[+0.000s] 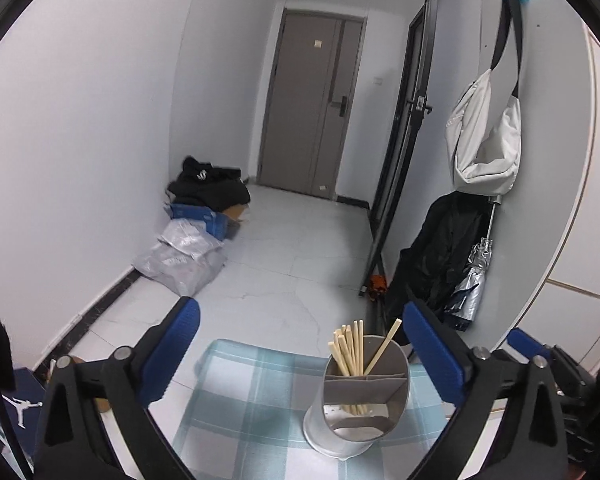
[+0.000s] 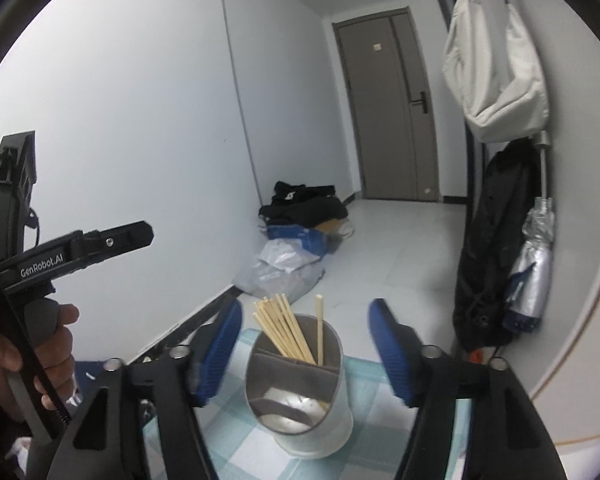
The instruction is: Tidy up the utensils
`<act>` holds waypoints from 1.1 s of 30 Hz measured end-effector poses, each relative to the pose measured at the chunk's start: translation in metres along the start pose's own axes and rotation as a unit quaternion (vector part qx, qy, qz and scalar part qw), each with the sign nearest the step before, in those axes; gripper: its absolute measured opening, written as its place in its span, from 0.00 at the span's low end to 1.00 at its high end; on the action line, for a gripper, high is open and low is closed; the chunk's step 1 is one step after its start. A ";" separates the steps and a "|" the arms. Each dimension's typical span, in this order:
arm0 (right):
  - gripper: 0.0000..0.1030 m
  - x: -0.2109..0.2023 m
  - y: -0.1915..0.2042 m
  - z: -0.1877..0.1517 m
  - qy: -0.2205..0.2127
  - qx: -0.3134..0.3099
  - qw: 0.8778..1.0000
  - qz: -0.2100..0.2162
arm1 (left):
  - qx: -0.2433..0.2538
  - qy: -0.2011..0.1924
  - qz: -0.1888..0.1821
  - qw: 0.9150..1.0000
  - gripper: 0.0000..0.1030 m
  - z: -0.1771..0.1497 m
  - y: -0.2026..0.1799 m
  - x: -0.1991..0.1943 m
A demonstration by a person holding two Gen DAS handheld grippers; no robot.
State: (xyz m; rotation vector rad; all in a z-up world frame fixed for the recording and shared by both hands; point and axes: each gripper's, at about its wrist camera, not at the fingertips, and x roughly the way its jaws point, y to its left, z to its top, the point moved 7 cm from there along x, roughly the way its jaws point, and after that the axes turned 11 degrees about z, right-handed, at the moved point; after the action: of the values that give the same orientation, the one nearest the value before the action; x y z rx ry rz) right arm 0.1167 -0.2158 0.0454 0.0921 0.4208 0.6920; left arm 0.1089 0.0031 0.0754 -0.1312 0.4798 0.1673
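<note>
Right wrist: holder (image 2: 300,392) between open gripper (image 2: 306,354) fingers.

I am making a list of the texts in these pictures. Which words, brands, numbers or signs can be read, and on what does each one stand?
"GenRobot.AI": white letters on the black body of the left gripper, seen in the right wrist view.
No words, only a white jumping-figure logo: on the dark blue item at the lower left.
Small plate on the door: too small to read.

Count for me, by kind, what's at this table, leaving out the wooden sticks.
Tools: 2, left and right, both open
Metal holder: 1
Checkered cloth: 1
Total: 4
</note>
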 end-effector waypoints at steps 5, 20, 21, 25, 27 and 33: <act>0.77 -0.017 0.014 -0.002 -0.017 -0.002 1.000 -0.008 | 0.009 -0.019 0.007 1.000 0.99 -0.006 0.004 -0.018; 0.87 -0.043 0.029 -0.028 -0.042 -0.011 0.998 -0.042 | -0.001 -0.042 0.027 0.999 0.99 -0.033 0.019 -0.026; 0.87 -0.043 0.029 -0.031 -0.042 -0.010 0.998 -0.042 | -0.001 -0.044 0.026 0.999 0.99 -0.034 0.020 -0.025; 0.87 -0.044 0.024 -0.044 -0.045 -0.007 0.997 -0.054 | 0.003 -0.051 0.022 0.998 0.99 -0.044 0.016 -0.021; 0.89 -0.044 0.022 -0.050 -0.045 -0.005 0.997 -0.063 | 0.010 -0.055 0.020 0.998 0.99 -0.046 0.012 -0.018; 0.95 -0.041 0.011 -0.064 -0.043 0.000 0.995 -0.087 | 0.022 -0.049 0.014 0.998 0.99 -0.062 0.007 -0.005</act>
State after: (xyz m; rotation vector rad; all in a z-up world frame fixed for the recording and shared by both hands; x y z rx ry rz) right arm 0.0563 -0.2367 0.0038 0.0839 0.3425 0.5136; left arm 0.0759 -0.0011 0.0230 -0.0735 0.3871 0.1905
